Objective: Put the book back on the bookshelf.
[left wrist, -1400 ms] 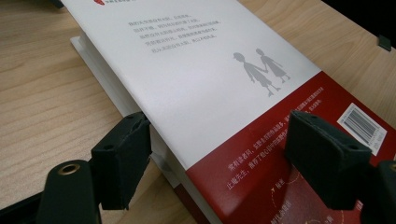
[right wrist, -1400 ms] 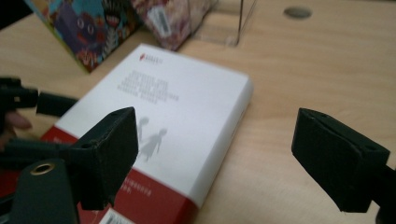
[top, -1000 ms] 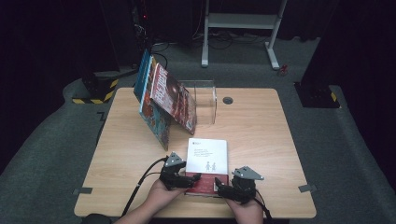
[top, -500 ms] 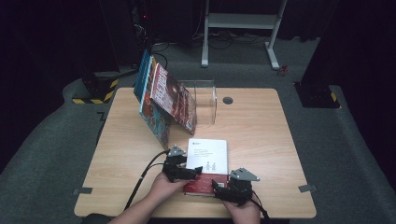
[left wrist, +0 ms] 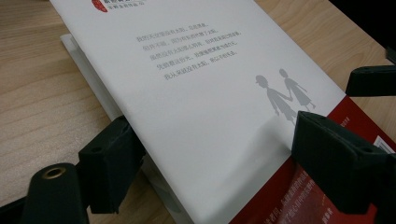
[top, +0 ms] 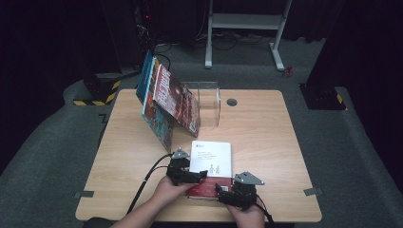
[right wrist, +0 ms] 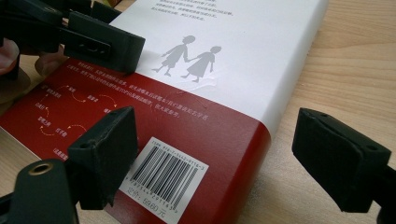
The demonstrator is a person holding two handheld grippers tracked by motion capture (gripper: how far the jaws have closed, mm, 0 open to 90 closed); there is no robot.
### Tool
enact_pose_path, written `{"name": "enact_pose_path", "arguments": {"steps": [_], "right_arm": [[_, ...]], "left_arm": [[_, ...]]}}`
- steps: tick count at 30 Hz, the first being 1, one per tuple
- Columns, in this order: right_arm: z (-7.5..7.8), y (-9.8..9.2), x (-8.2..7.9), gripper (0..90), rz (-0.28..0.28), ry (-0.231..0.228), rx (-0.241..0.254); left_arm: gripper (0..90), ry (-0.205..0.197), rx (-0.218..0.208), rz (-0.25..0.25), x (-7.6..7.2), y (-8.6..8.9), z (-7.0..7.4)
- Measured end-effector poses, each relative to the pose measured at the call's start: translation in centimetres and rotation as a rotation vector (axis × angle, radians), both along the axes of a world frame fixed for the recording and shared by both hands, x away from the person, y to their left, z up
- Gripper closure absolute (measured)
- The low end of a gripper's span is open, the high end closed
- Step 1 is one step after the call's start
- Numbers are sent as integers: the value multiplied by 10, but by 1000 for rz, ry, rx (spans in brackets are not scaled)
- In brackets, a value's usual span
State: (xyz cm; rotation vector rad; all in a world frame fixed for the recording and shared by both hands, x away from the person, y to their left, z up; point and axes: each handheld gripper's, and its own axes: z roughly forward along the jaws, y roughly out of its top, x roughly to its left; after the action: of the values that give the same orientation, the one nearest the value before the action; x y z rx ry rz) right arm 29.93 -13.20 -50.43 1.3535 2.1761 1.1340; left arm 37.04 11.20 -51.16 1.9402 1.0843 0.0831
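The left gripper stands wide, one finger under the white-and-red book's edge, one over its cover. The right gripper's jaws gape astride the book's corner, gripping nothing.

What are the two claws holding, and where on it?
The left claw straddles the left edge of the flat white and red paperback book, one jaw over its cover, but a firm pinch cannot be told. The right claw stands open around the near corner, holding nothing.

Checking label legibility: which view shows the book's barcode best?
The right gripper view: the barcode sits close and sharp on the book. The left gripper view catches a sliver at the right edge; the high view is too far to resolve it.
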Motion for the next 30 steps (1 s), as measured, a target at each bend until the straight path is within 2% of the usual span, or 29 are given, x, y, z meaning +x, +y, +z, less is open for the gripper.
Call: {"name": "enact_pose_path", "arguments": {"steps": [8,12,13,20,25,30], "right_arm": [[-2,-2,1,141,3,7,23],[-2,-2,1,146,4,5,28],[-1,-2,0,148,3,-1,26],[0,-4,-1,149,3,-13,37],[1,-4,-1,153,4,-16,39],[0,-3,-2,154,4,-15,35]], "left_arm": [[263,-35,7,-8,-3,4,4],[306,-59,14,13,-7,5,8],[322,-84,15,19,-10,6,11],[410,-130,0,33,-13,10,17],[443,-119,-22,41,-12,12,17],[483,-86,-56,48,-11,18,14]]}}
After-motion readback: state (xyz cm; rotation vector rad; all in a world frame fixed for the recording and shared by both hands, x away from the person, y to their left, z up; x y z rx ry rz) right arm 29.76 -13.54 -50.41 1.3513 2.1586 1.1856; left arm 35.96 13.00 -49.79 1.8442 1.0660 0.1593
